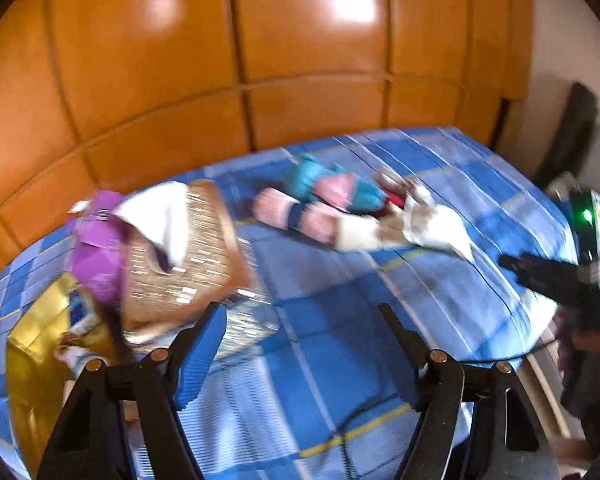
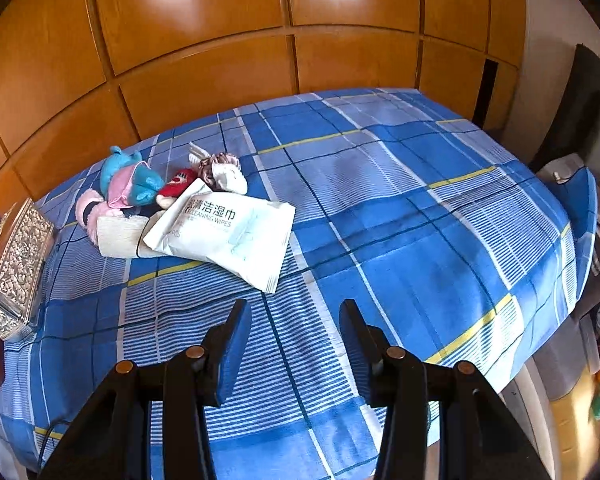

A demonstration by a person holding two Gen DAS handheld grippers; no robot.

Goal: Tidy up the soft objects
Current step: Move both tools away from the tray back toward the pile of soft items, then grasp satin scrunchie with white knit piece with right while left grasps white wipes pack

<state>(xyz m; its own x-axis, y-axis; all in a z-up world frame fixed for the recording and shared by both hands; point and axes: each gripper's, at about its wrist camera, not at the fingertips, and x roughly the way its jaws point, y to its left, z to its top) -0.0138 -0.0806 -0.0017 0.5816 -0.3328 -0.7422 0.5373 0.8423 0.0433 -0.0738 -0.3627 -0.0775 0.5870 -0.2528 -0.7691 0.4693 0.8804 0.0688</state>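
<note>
A pile of soft things lies on the blue plaid cloth [image 2: 380, 208]: a blue and pink plush toy [image 2: 130, 180], a small red plush [image 2: 178, 184], a brown and white scrunchie [image 2: 220, 170], a rolled cream cloth [image 2: 118, 236] and a white pack of cleaning wipes [image 2: 224, 234]. The same pile shows blurred in the left wrist view [image 1: 332, 208]. My right gripper [image 2: 296, 344] is open and empty, low over the cloth in front of the wipes. My left gripper [image 1: 300, 344] is open and empty, just right of a wicker basket [image 1: 180, 264].
An embossed silver box [image 2: 14, 268] stands at the cloth's left edge. Purple packaging [image 1: 98, 248] and white cloth [image 1: 160, 216] sit at the basket. A gold box [image 1: 36, 352] lies at the left. A wooden panel wall [image 2: 260, 40] is behind. Clutter stands on the right [image 2: 580, 380].
</note>
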